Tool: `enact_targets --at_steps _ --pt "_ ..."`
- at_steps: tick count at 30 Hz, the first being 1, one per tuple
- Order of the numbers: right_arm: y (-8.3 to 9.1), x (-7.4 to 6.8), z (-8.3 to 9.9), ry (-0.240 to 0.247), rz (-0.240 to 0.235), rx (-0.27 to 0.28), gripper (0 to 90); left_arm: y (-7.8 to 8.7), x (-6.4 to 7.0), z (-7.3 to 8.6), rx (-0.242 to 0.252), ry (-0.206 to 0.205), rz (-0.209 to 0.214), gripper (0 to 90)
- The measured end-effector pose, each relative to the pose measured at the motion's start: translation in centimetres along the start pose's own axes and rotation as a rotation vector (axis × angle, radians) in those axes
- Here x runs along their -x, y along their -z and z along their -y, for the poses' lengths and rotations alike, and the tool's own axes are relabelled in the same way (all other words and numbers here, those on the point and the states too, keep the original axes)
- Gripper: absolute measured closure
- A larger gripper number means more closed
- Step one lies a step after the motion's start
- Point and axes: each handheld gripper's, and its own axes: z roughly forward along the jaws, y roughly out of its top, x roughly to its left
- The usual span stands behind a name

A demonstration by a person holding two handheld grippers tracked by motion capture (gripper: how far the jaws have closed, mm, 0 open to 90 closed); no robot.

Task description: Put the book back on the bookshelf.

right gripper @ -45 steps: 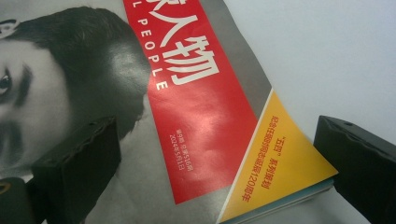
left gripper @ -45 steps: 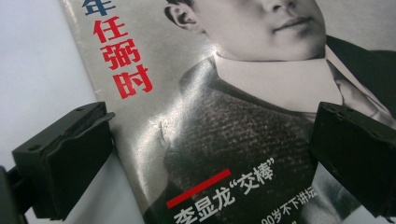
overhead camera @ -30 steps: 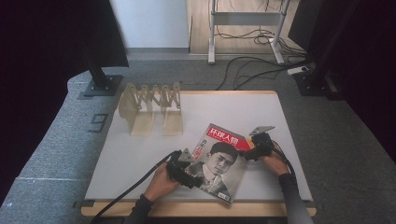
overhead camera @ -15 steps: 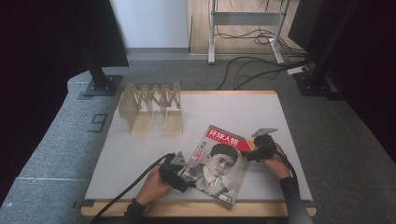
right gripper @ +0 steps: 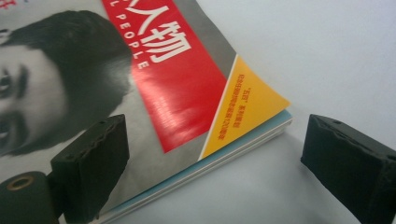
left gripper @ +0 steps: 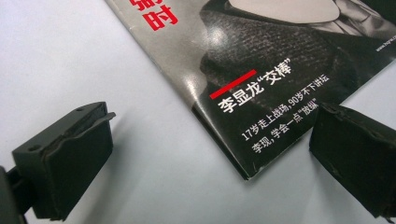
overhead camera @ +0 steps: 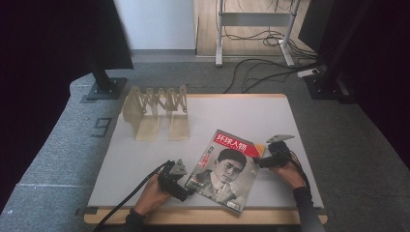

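A magazine (overhead camera: 225, 169) with a red title band and a black-and-white portrait lies flat and slanted on the white table (overhead camera: 145, 159). My left gripper (overhead camera: 185, 182) is at its lower-left edge. In the left gripper view the left gripper (left gripper: 210, 158) is open, and the magazine's (left gripper: 261, 70) near corner lies between the jaws, untouched. My right gripper (overhead camera: 259, 161) is at the upper-right corner. In the right gripper view the right gripper (right gripper: 219, 163) is open. One jaw hovers over the cover (right gripper: 177, 79), the other over bare table beyond the orange corner.
A folding wooden rack (overhead camera: 154, 108) stands at the table's back left. Cables trail from both grippers toward the front edge (overhead camera: 203, 216). Bare table surface lies between the rack and the magazine. Stands and floor cables sit beyond the table.
My left gripper has drawn back slightly to the left along the magazine's edge. The right gripper has shifted a little nearer. The magazine has barely moved.
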Motion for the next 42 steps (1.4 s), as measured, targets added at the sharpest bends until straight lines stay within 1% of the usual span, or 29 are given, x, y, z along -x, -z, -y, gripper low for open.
enact_targets --at_steps 2,4,8,11,12,13,15,18,20,21,22,23,24,25,26,27,28,29,30,31,32,33,34,35,36,37,39,40,42 --pt "-0.3 0.1 -0.1 0.001 0.005 -0.005 5.8 0.0 0.0 0.0 0.000 0.001 0.001 0.0" --pt "-0.7 0.3 -0.3 -0.010 0.012 -0.004 2.9 0.0 0.0 0.0 0.000 0.001 0.001 0.0" --pt "-0.9 0.3 -0.5 -0.012 0.023 -0.013 2.1 0.0 0.0 0.0 0.000 0.002 0.002 0.0" --pt "-0.9 -0.1 -0.5 -0.005 0.012 -0.015 5.1 0.0 0.0 0.0 0.000 0.002 0.002 0.0" --pt "-0.8 -0.3 -0.6 -0.002 0.002 -0.017 8.2 0.0 0.0 0.0 -0.001 0.003 0.002 0.0" --pt "-0.8 -0.4 -0.6 0.001 -0.007 -0.017 8.7 0.0 0.0 0.0 0.000 0.002 0.002 0.0" --pt "-0.8 -0.4 -0.6 0.000 -0.006 -0.020 9.0 0.0 0.0 0.0 0.000 0.002 0.002 0.0" --pt "-0.7 -0.3 -0.7 -0.017 -0.005 -0.017 11.6 0.0 0.0 0.0 -0.001 0.002 0.002 0.0" --pt "-0.5 -0.1 -0.8 -0.036 -0.020 -0.015 13.6 0.0 0.0 0.0 -0.001 0.002 0.001 0.0" --pt "-0.5 0.1 -0.8 -0.051 -0.031 -0.012 16.3 0.0 0.0 0.0 -0.001 0.001 0.001 0.0" --pt "-0.5 0.1 -0.8 -0.051 -0.031 -0.012 16.3 0.0 0.0 0.0 -0.001 0.001 0.001 0.0" --pt "-0.4 0.2 -0.8 -0.056 -0.027 -0.012 18.8 0.0 0.0 0.0 -0.001 0.002 0.001 0.0" --pt "-0.3 0.3 -0.8 -0.058 -0.015 -0.012 26.9 0.0 0.0 0.0 -0.001 0.002 0.001 0.0" --pt "-0.3 0.3 -0.8 -0.058 -0.015 -0.012 26.9 0.0 0.0 0.0 -0.001 0.002 0.001 0.0" --pt "-0.1 0.4 -0.8 -0.058 0.011 -0.011 35.5 0.0 0.0 0.0 -0.002 0.001 0.001 0.0" --pt "-0.1 0.4 -0.8 -0.058 0.011 -0.011 35.5 0.0 0.0 0.0 -0.002 0.001 0.001 0.0" --pt "0.0 0.5 -0.9 -0.059 0.028 -0.008 42.5 0.0 0.0 0.0 -0.001 0.002 0.001 0.0" --pt "0.0 0.5 -0.9 -0.059 0.028 -0.008 42.5 0.0 0.0 0.0 -0.002 0.001 0.001 0.0" --pt "0.1 0.5 -0.9 -0.056 0.039 -0.005 46.0 0.0 0.0 0.0 -0.002 0.001 0.001 0.0" --pt "0.3 0.4 -0.9 -0.041 0.061 0.001 52.5 0.0 0.0 0.0 -0.002 0.001 0.001 0.0" --pt "0.3 0.4 -1.0 -0.039 0.067 0.005 55.0 0.0 0.0 0.0 -0.002 0.001 0.001 0.0" --pt "0.3 0.4 -1.0 -0.039 0.067 0.005 55.0 0.0 0.0 0.0 -0.002 0.001 0.001 0.0" --pt "0.4 0.3 -1.0 -0.037 0.068 0.008 57.9 0.0 0.0 0.0 -0.002 0.001 0.001 0.0" --pt "0.7 0.2 -1.2 -0.037 0.059 0.031 64.1 0.0 0.0 0.0 -0.002 0.001 0.001 0.0" --pt "0.7 0.2 -1.2 -0.037 0.059 0.031 64.1 0.0 0.0 0.0 -0.002 0.001 0.001 0.0" --pt "0.8 0.0 -1.4 -0.033 0.036 0.034 70.6 0.0 0.0 0.0 -0.002 0.001 0.001 0.0" --pt "0.8 -0.1 -1.5 -0.029 0.033 0.028 71.1 0.0 0.0 0.0 -0.002 0.001 0.001 0.0" --pt "0.7 -0.5 -1.8 0.002 0.068 0.001 73.9 0.0 0.0 0.0 -0.002 0.001 0.001 0.0" --pt "0.8 -0.6 -2.0 0.011 0.075 0.006 78.7 0.0 0.0 0.0 -0.002 0.001 0.001 0.0"
